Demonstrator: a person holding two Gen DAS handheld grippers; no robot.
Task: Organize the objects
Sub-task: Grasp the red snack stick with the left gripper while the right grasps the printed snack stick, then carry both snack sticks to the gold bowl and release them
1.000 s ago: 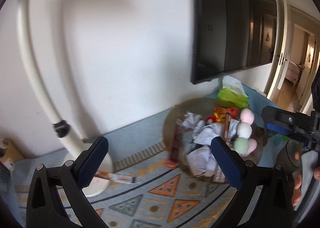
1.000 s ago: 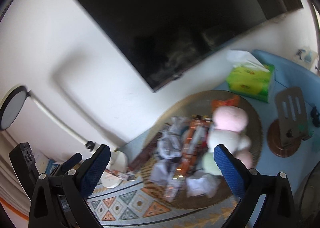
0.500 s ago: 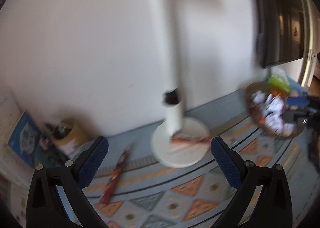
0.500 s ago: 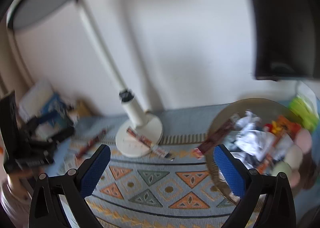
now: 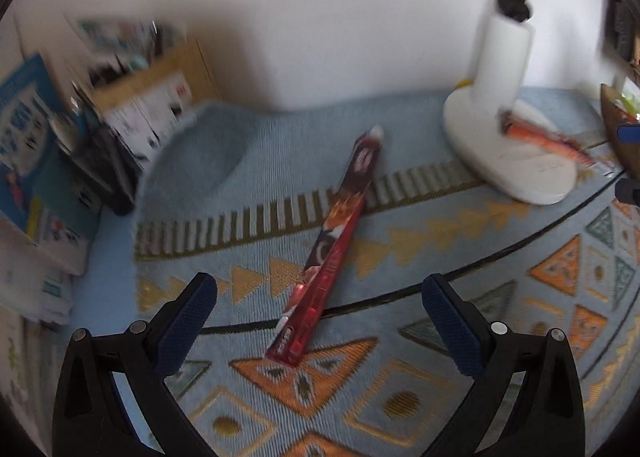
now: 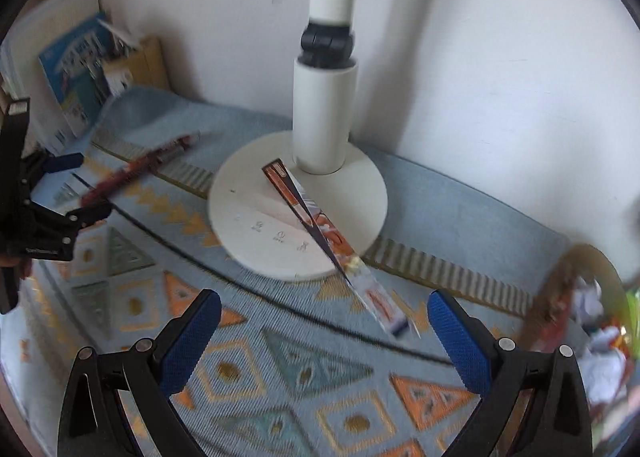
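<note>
A long red packet (image 5: 340, 233) lies flat on the patterned cloth (image 5: 420, 397) of the counter, between the spread, empty fingers of the left hand-held gripper (image 5: 319, 315). An orange packet (image 6: 320, 229) lies partly on the white lamp base (image 6: 256, 225), ahead of the right hand-held gripper (image 6: 323, 331), which is also released.

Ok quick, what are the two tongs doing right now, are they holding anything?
Left tongs: open, holding nothing, above the red snack stick.
Right tongs: open, holding nothing, near the orange snack stick.
</note>
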